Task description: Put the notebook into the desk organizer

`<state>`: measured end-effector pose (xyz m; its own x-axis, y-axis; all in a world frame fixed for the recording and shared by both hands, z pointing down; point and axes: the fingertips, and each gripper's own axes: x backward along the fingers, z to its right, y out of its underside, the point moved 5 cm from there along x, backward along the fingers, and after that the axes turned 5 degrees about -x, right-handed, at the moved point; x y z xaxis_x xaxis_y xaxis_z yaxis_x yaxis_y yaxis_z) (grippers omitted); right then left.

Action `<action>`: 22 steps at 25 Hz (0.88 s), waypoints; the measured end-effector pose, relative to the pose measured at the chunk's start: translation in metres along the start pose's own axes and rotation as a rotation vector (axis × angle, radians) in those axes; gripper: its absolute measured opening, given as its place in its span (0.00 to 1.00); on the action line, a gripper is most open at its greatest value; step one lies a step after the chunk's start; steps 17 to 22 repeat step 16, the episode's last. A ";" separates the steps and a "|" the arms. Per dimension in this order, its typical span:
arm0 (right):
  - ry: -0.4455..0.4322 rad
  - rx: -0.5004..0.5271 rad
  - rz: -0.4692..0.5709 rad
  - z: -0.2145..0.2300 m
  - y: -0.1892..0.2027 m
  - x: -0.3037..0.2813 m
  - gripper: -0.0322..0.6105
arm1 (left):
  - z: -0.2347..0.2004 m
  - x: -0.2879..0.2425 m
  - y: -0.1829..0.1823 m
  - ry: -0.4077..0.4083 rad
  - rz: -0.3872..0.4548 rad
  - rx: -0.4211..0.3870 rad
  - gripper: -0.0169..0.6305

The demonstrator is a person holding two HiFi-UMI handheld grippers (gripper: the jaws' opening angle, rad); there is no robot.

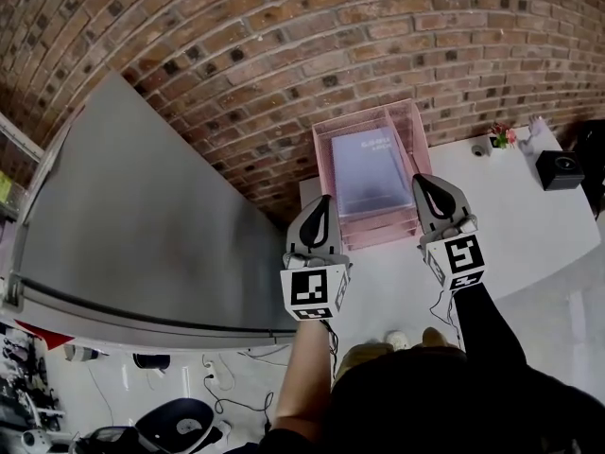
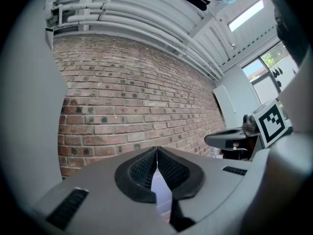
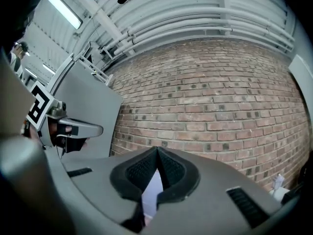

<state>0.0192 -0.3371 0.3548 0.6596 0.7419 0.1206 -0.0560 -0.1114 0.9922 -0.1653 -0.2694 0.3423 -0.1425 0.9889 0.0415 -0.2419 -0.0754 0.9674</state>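
Note:
A pale lilac notebook [image 1: 367, 170] lies inside the clear pink desk organizer [image 1: 412, 127], which stands on the white table against the brick wall. My left gripper [image 1: 321, 214] hovers just off the organizer's near left corner. It is shut with nothing between its jaws, and its tips meet in the left gripper view [image 2: 156, 149]. My right gripper [image 1: 431, 193] hangs at the organizer's near right corner, also shut and empty, with its tips pressed together in the right gripper view [image 3: 157, 150]. Neither gripper touches the notebook.
A large grey panel [image 1: 142, 216] leans along the left, close to my left gripper. On the white table [image 1: 529, 225], to the right, stand a small black box [image 1: 560, 170], a little flower pot [image 1: 501, 136] and a small white device [image 1: 482, 148]. Cables lie on the floor below.

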 end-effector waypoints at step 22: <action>-0.002 -0.014 -0.023 -0.008 0.008 0.007 0.08 | 0.007 0.001 -0.004 0.024 0.000 -0.010 0.05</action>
